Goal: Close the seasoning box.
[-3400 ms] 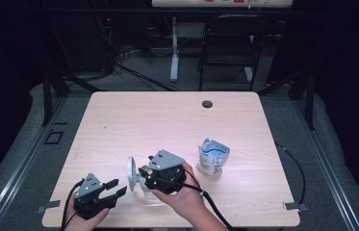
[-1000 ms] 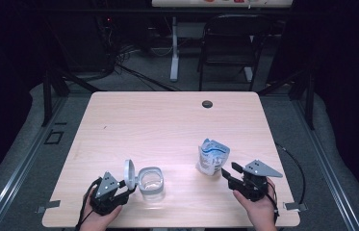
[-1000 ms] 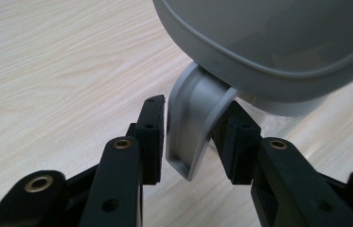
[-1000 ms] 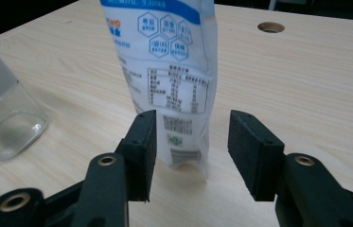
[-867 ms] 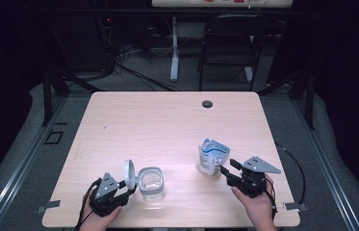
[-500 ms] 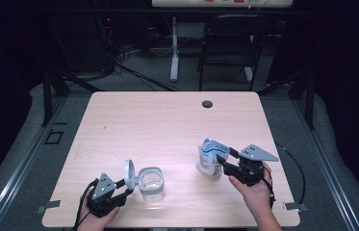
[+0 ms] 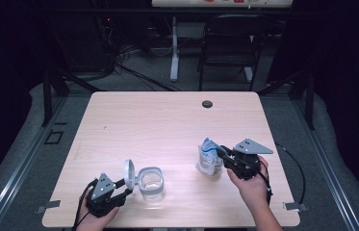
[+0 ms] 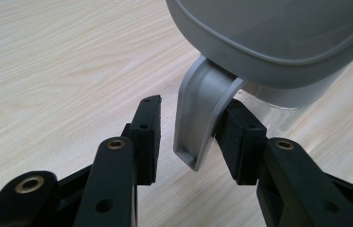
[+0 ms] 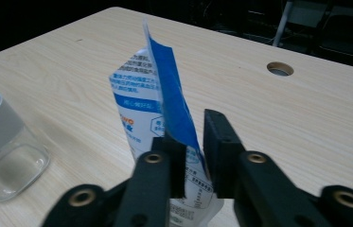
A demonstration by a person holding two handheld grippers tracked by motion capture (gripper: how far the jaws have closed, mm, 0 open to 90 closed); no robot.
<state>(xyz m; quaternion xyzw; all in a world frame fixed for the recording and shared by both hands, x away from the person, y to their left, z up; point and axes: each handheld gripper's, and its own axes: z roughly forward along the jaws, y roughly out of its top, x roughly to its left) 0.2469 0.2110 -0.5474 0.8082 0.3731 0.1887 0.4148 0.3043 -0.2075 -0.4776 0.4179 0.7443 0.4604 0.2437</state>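
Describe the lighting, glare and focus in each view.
High view: the table is lit, its surroundings almost black. Left gripper view: the grey lid looms large and soft, slightly out of focus. Right gripper view: the pouch's print is readable, the background dark.

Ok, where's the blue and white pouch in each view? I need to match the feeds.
High view: the pouch stands right of centre, at the right gripper.
Left gripper view: not in it.
Right gripper view: pouch at centre, its edge between the jaws.
Shared landmark: the table's round hole.
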